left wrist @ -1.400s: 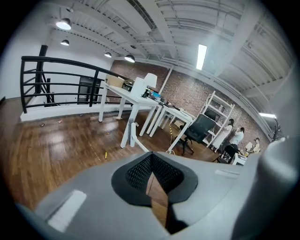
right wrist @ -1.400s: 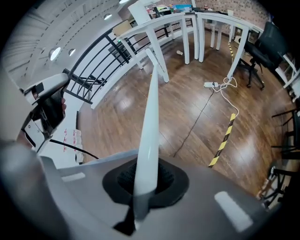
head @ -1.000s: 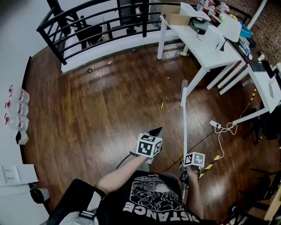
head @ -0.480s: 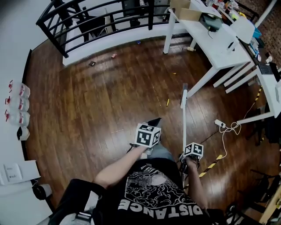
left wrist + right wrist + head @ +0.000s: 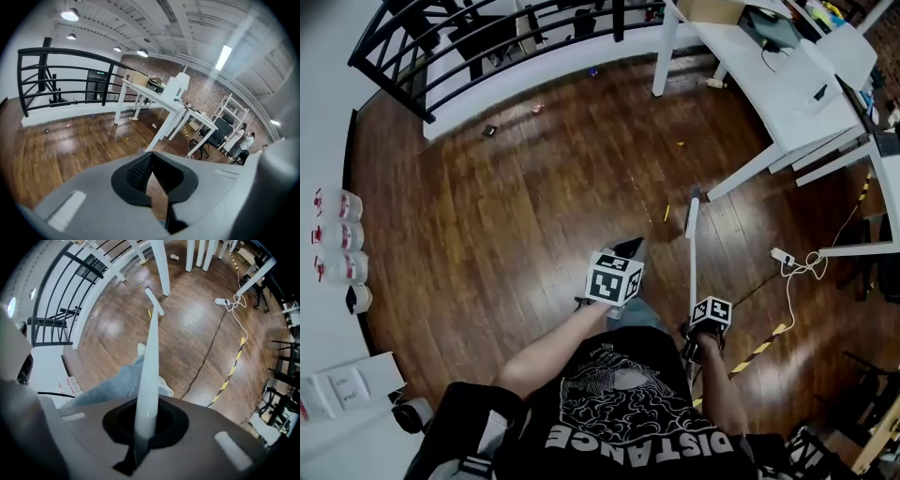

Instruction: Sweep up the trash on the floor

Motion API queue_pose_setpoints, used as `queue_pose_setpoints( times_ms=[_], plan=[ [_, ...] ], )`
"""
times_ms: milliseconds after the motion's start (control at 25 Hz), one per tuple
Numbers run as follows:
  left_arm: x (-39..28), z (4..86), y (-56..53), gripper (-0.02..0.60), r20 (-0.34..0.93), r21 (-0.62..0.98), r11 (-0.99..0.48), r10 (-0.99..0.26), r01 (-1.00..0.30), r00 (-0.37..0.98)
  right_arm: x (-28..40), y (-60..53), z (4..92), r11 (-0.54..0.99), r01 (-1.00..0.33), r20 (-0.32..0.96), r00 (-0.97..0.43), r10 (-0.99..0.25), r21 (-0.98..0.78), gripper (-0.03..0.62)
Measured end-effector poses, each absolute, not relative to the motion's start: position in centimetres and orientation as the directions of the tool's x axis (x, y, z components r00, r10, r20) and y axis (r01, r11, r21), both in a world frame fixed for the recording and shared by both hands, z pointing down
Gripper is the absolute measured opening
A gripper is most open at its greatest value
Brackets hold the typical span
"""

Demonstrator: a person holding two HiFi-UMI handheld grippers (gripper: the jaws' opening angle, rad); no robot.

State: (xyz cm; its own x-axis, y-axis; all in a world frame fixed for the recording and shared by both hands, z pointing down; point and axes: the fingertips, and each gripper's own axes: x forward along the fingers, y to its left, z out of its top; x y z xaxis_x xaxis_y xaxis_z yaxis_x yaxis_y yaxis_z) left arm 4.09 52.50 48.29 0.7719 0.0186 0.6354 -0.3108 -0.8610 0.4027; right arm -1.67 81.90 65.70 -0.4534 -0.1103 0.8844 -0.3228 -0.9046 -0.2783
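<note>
My right gripper (image 5: 709, 317) (image 5: 143, 427) is shut on a white broom handle (image 5: 693, 267) (image 5: 151, 352). The broom head (image 5: 693, 214) (image 5: 154, 300) rests on the wood floor ahead. A yellow scrap (image 5: 667, 213) (image 5: 149, 313) lies just left of the head. More scraps lie farther off: a small yellow one (image 5: 680, 143) (image 5: 125, 138) and bits by the railing base (image 5: 489, 130). My left gripper (image 5: 627, 250) (image 5: 151, 161) hangs over the floor beside the person's leg, its black jaws together at the tips with nothing seen between them.
White tables (image 5: 787, 89) stand at the right, their legs (image 5: 159, 261) just beyond the broom head. A black railing (image 5: 441, 42) runs along the back. A power strip with cable (image 5: 784, 256) and striped tape (image 5: 757, 352) lie at the right. Bottles (image 5: 337, 234) line the left wall.
The person has stepped forward, so the floor and tables have slid down the head view. The broom head now sits closer to the yellow scrap. Both grippers keep their hold and pose.
</note>
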Motion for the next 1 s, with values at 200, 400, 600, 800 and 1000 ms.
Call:
queue_pose_setpoints(
  times_ms=[200, 400, 600, 800, 1000],
  plan=[
    [8.7, 48.7, 48.5, 0.005, 0.668, 0.385, -0.883, 0.064, -0.270, 0.742, 1.3, 79.6, 66.2, -0.935, -0.280, 0.866, -0.496, -0.054, -0.219, 0.000],
    [12.4, 48.6, 44.9, 0.005, 0.687, 0.355, -0.904, 0.079, -0.239, 0.723, 2.2, 77.7, 66.3, -0.959, -0.196, 0.840, -0.538, -0.068, -0.203, 0.000],
    [15.0, 48.9, 42.7, 0.005, 0.704, 0.343, -0.914, 0.099, -0.215, 0.703, 2.1, 75.7, 65.4, -0.969, -0.048, 0.813, -0.555, -0.177, -0.244, 0.000],
    [16.9, 49.2, 42.4, 0.005, 0.697, 0.367, -0.911, 0.135, -0.188, 0.704, 2.0, 75.4, 64.5, -0.974, -0.002, 0.812, -0.552, -0.189, -0.228, 0.000],
    [18.4, 49.7, 41.2, 0.005, 0.683, 0.412, -0.897, 0.189, -0.158, 0.706, 1.1, 74.3, 64.1, -0.981, 0.028, 0.811, -0.557, -0.176, -0.194, 0.000]
  ],
)
